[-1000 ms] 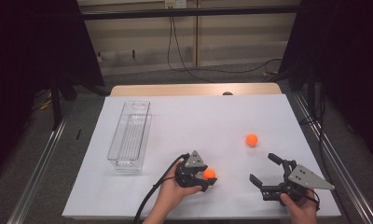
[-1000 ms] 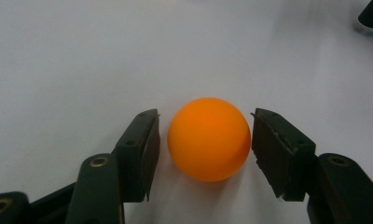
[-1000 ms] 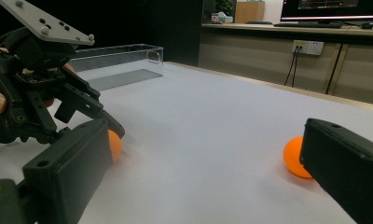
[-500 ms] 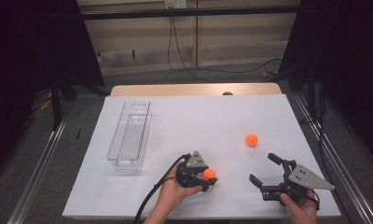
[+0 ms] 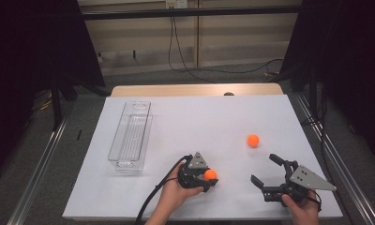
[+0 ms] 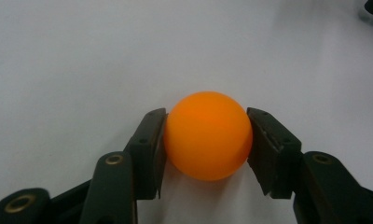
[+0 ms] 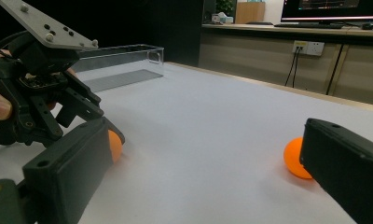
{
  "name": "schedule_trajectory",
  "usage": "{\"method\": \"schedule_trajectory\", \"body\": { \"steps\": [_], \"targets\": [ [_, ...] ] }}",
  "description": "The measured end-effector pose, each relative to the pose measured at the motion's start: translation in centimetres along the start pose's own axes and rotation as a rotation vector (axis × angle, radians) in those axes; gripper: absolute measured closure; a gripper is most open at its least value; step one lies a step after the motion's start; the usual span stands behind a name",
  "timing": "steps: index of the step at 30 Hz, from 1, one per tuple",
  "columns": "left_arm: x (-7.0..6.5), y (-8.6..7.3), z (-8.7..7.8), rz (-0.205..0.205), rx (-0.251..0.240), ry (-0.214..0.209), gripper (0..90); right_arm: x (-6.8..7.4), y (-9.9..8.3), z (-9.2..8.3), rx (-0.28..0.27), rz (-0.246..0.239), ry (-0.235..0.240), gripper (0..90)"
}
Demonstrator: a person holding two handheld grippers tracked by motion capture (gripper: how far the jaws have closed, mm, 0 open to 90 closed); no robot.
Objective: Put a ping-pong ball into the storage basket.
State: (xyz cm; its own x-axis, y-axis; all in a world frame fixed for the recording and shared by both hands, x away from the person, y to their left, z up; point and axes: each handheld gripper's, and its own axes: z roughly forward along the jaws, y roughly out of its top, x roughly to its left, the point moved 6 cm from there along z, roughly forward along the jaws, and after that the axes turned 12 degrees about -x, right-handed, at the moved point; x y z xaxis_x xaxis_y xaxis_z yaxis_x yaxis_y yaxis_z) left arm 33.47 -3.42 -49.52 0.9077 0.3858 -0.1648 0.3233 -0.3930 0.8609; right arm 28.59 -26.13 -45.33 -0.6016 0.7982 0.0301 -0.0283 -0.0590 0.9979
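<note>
The left hand-held gripper [image 5: 208,180] is clamping an orange ball [image 6: 208,135] between its pads, having just been closing on it, low on the white counter [image 5: 199,122] near the front edge. The right hand-held gripper [image 5: 268,171] is resting alongside with jaws spread apart, a second ball [image 5: 253,140] lying just beyond it. A clear tray [image 5: 131,136] is sitting to the left.

Bright even light on the white table [image 5: 195,117], dark surroundings; soft shadows, claw views slightly blurred
</note>
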Motion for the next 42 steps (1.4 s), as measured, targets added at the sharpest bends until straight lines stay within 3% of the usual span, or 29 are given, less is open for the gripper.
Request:
{"method": "schedule_trajectory", "body": {
  "steps": [9, 42],
  "targets": [
    [-0.2, 0.1, -0.1, 0.001, 0.010, -0.006, 50.8, 0.0, 0.0, 0.0, -0.001, -0.002, 0.000, 1.7],
    [0.7, 2.2, -1.7, -0.091, -0.038, -0.014, 50.8, 0.0, -0.1, 0.0, 0.004, 0.001, 0.003, 1.7]
  ]
}}
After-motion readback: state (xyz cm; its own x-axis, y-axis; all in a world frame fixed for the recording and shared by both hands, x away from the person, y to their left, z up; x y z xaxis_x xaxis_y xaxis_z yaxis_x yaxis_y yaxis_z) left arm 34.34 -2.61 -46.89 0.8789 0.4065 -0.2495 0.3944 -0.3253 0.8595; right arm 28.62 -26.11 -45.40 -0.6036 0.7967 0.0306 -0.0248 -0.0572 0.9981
